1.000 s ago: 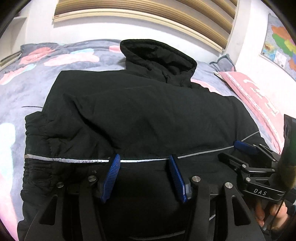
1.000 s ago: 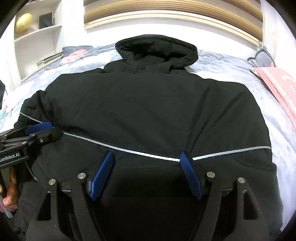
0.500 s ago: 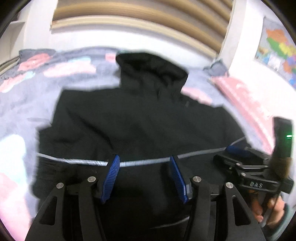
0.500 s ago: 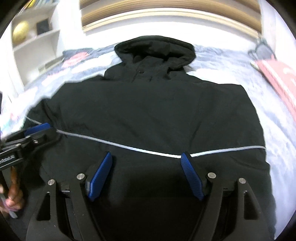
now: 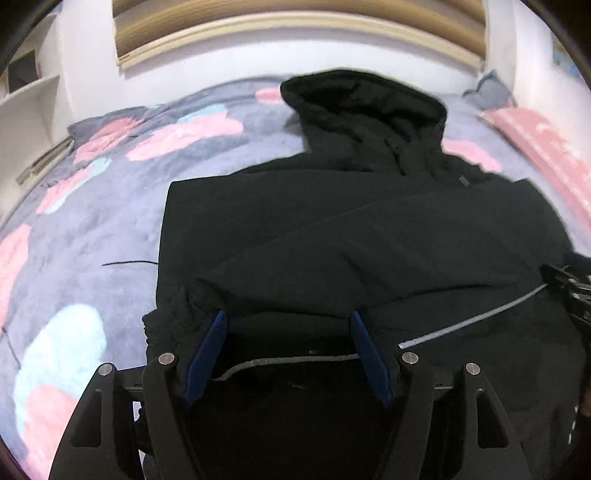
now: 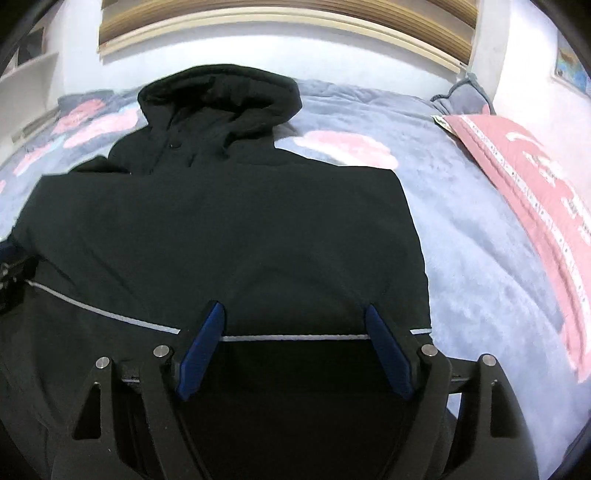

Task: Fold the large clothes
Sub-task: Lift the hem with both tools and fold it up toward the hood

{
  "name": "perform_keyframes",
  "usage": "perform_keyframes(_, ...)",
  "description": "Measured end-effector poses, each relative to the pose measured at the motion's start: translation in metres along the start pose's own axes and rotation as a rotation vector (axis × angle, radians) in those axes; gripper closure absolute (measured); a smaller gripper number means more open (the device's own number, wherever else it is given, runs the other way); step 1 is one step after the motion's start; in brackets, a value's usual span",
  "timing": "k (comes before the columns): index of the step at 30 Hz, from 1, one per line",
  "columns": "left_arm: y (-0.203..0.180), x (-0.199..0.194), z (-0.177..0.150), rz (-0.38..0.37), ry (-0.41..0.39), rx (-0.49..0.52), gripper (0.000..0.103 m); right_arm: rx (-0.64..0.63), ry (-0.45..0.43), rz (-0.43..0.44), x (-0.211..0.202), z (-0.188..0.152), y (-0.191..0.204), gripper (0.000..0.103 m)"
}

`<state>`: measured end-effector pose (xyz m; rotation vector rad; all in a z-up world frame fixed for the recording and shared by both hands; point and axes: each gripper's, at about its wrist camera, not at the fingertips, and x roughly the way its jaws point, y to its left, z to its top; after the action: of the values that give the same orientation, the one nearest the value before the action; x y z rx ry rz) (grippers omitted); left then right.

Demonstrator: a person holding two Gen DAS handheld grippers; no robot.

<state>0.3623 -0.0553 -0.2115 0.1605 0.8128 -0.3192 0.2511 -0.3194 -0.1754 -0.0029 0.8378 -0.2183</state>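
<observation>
A large black hooded jacket (image 5: 369, 229) lies flat on the bed, hood (image 5: 362, 99) at the far end, a thin reflective stripe (image 5: 469, 321) across its near part. It also shows in the right wrist view (image 6: 229, 229), with its hood (image 6: 218, 96) and stripe (image 6: 295, 336). My left gripper (image 5: 288, 328) is open, its blue pads straddling the jacket's near left part, where the fabric bunches. My right gripper (image 6: 293, 321) is open over the near right part, at the stripe. Each gripper shows at the other view's edge.
The bed (image 5: 92, 229) has a grey-blue blanket with pink and pale blue patches. A pink pillow (image 6: 532, 206) lies along the right side by the wall. White shelves (image 5: 26, 103) stand at the left. A slatted headboard (image 6: 288, 14) is behind.
Both grippers have moved outward and forward, the left toward the jacket's left edge, the right toward its right edge. The stripe now sits lower between the pads. Both stay open.
</observation>
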Motion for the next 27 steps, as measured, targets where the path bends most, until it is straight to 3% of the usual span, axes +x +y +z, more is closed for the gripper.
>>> perform_keyframes(6,0.012,-0.031,0.010,-0.125,-0.053,-0.066,0.032,0.038,0.002,0.082,-0.021,0.004,-0.010,0.021)
perform_keyframes(9,0.017,-0.062,0.057,-0.168,-0.115,-0.064,0.032,0.109,-0.023,0.167,-0.040,0.038,-0.025,0.024)
perform_keyframes(13,0.020,-0.063,0.128,-0.151,-0.154,-0.028,0.032,0.142,-0.043,0.183,-0.038,0.100,-0.033,0.024)
perform_keyframes(15,0.023,-0.042,0.164,-0.132,-0.129,-0.047,0.032,0.157,-0.045,0.175,-0.029,0.127,-0.036,0.024)
perform_keyframes(18,0.031,-0.014,0.199,-0.203,-0.064,-0.121,0.032,0.207,-0.004,0.221,-0.018,0.157,-0.041,0.024)
perform_keyframes(27,0.030,0.045,0.244,-0.242,0.134,-0.175,0.032,0.237,0.154,0.235,0.036,0.220,-0.046,0.024)
